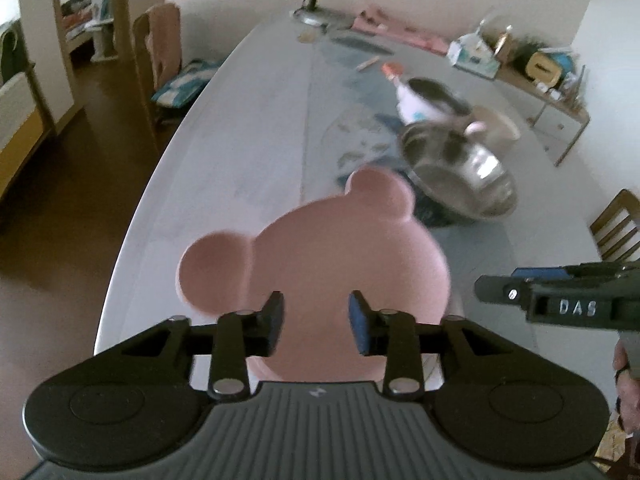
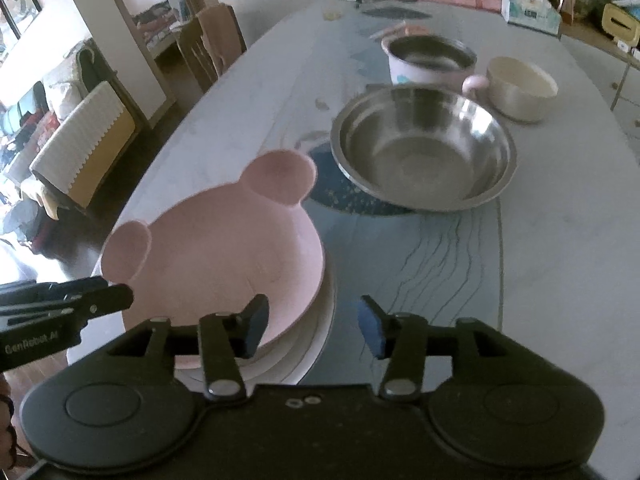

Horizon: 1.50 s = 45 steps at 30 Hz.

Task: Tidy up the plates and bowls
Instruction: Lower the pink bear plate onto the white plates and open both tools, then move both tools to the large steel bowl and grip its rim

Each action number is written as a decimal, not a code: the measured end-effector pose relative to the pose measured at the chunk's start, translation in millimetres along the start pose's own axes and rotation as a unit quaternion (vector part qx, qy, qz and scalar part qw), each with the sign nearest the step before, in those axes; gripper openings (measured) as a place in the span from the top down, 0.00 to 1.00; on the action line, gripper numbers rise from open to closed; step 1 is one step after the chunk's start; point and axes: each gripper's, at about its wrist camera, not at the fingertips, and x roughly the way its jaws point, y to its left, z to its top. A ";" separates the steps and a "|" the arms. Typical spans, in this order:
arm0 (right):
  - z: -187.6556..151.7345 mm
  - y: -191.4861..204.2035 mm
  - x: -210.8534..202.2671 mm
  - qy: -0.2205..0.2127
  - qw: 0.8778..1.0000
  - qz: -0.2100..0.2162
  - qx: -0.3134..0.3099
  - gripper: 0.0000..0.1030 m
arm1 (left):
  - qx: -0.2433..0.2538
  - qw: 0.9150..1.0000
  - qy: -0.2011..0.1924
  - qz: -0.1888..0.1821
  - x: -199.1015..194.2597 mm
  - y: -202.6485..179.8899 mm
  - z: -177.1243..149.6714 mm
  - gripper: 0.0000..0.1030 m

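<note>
The long pale counter [image 2: 560, 240] is carrying everything, and the largest dish on it is the steel mixing bowl [image 2: 424, 148], sitting on a dark patterned mat toward the middle. Nearer the front edge, the pink bear-shaped plate [image 2: 216, 248] is lying on top of a white plate [image 2: 320, 332], its two round ears pointing away from the cameras. Behind the steel bowl, a pink-handled metal-lined cup [image 2: 430, 60] and a cream bowl [image 2: 522, 88] are standing close together. The left hand-held gripper [image 1: 316, 322] is hovering over the pink plate's near rim with its fingers apart, gripping nothing; whether the pads are touching the rim is hard to tell through the blur. The right hand-held gripper [image 2: 312, 326] is also standing apart and empty, just to the right of the stack. The pink plate is looking light, stiff and smooth, probably plastic or bamboo fibre, so it is likely to slide; pinching the thin near rim seems the surest hold.
</note>
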 end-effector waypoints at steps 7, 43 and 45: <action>9.9 -10.3 -29.6 -0.039 0.999 0.001 -0.006 0.37 | 0.034 0.998 -0.048 -0.008 -8.5 -29.0 23.6 0.42; 103.8 -166.2 43.7 -0.057 0.993 -0.103 0.029 0.13 | 0.089 0.995 0.018 0.039 179.1 -134.9 157.5 0.24; 106.7 -169.7 53.3 -0.043 0.994 -0.096 0.032 0.21 | 0.082 0.995 0.031 0.044 189.3 -133.6 158.3 0.24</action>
